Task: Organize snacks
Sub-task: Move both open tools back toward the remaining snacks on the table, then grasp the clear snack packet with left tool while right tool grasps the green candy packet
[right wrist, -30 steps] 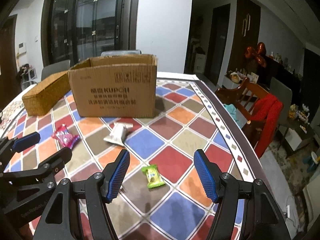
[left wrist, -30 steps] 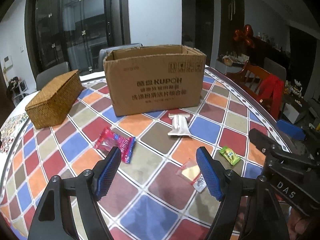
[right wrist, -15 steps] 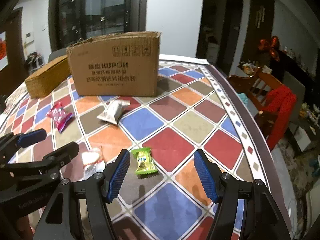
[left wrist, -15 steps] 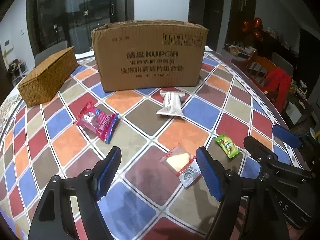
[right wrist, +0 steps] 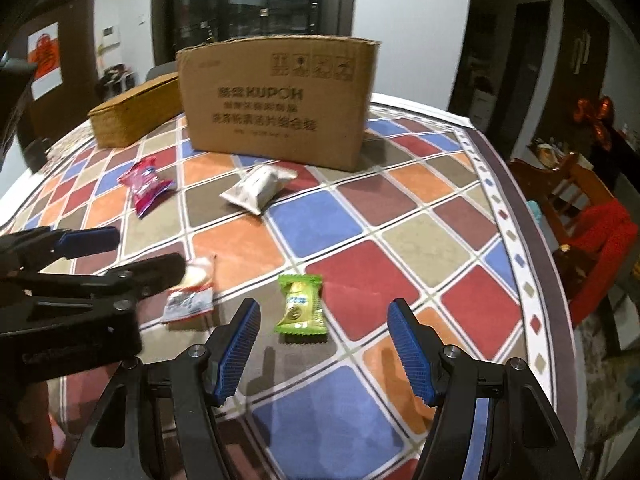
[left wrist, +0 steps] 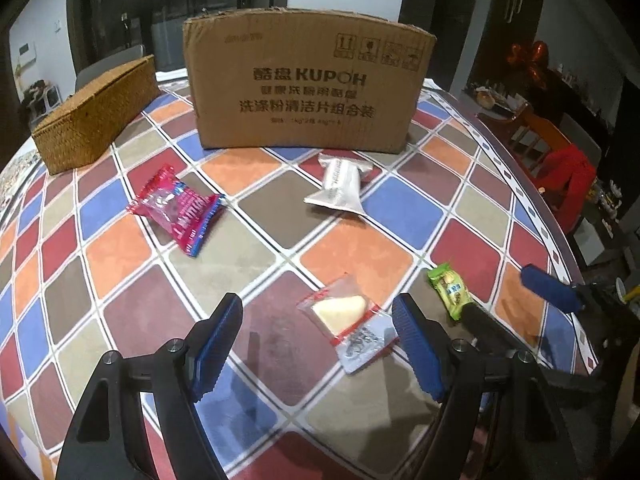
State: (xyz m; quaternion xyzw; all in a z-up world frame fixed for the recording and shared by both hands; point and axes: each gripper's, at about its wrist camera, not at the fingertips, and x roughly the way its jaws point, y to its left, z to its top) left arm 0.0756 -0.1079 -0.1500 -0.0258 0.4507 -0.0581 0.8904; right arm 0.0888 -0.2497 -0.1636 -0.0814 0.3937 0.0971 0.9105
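Left wrist view showed the left gripper spread wide around a clear cheese packet, lying diagonally on the checkered tablecloth. Right gripper gaped before a green candy, its long axis pointing toward the cardboard box, contents unseen.

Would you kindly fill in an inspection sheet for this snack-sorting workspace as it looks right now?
Surface: table with colourful diamond-check cloth.
Job's things: pink packet, white packet, clear packet with pale snack, green packet, all lying loose; cardboard box standing behind them.
Clutter: wicker box left of the cardboard box.
Grippers: left claw open above the clear packet; right claw open above the green packet.
Cables: nothing seen.
Surroundings: wooden chair with red cloth, glass doors.
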